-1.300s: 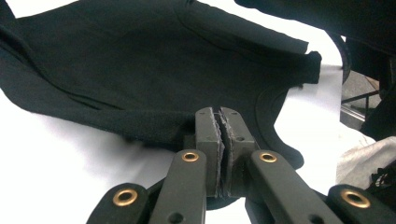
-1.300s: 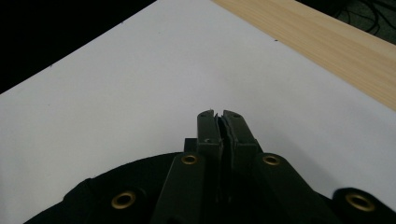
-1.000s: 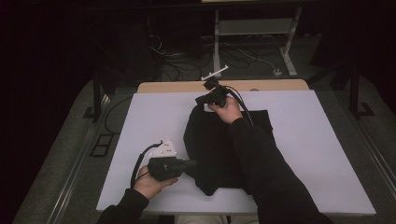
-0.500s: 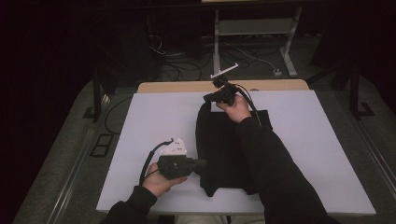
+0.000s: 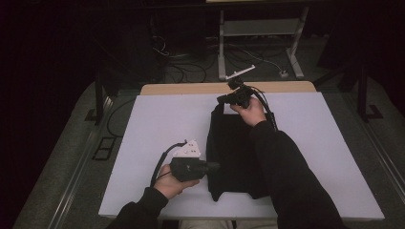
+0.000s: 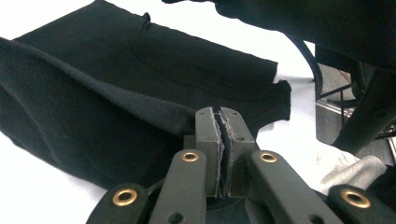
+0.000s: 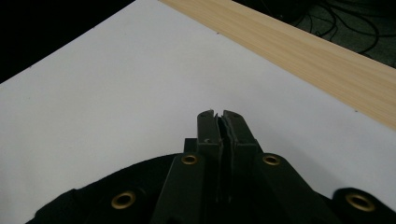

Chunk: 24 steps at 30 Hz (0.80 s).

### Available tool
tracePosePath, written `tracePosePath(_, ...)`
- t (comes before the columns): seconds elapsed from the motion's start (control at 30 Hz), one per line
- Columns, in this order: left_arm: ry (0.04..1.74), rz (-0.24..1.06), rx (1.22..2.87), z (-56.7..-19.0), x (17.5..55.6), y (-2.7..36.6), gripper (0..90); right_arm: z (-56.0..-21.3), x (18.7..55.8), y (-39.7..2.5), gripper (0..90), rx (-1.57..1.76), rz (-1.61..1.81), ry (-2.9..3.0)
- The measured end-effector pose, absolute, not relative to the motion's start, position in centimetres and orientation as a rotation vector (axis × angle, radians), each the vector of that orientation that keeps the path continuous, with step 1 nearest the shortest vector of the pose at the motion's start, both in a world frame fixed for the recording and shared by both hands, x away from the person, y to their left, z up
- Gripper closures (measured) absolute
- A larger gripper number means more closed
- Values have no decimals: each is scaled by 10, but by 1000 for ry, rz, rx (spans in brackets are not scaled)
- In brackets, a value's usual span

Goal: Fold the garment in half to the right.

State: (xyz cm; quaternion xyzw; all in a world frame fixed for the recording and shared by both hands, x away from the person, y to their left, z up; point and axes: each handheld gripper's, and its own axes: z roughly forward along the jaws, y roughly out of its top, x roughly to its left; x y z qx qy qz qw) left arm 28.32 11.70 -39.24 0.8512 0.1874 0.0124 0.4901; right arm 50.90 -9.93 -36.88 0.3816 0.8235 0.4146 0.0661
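A black garment [image 5: 234, 152] lies lengthwise on the white table [image 5: 157, 124], stretched from far to near. My right gripper [image 5: 220, 100] is at its far left corner, jaws shut, with black cloth [image 7: 79, 200] bunched under the jaws [image 7: 218, 115]. My left gripper [image 5: 216, 166] points right at the garment's near left edge. In the left gripper view its jaws [image 6: 219, 114] are shut, and a fold of the garment [image 6: 116, 93] runs into them. A sleeved right arm crosses over the cloth.
A wooden strip [image 5: 191, 88] borders the table's far edge, also in the right gripper view [image 7: 303, 51]. Behind it stand a metal frame [image 5: 258, 28] and floor cables [image 5: 181, 62]. Bare white table lies left and right of the garment.
The right gripper has moved farther away and slightly right, drawing the garment's far corner with it. The garment has become narrower and longer. The left gripper has shifted slightly right.
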Motion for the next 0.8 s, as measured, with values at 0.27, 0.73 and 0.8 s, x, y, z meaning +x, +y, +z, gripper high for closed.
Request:
tracePosePath(0.27, 433, 22, 2085, -393, 282, 106, 856, -372, 505, -117, 850, 1192, 1253, 2463)
tracePosePath(0.73, 384, -3, 2096, -391, 285, 82, 856, -376, 500, -143, 850, 1232, 1252, 2433)
tracePosePath(0.8, 379, -8, 2099, -391, 284, 79, 856, -377, 500, -148, 850, 1238, 1253, 2428)
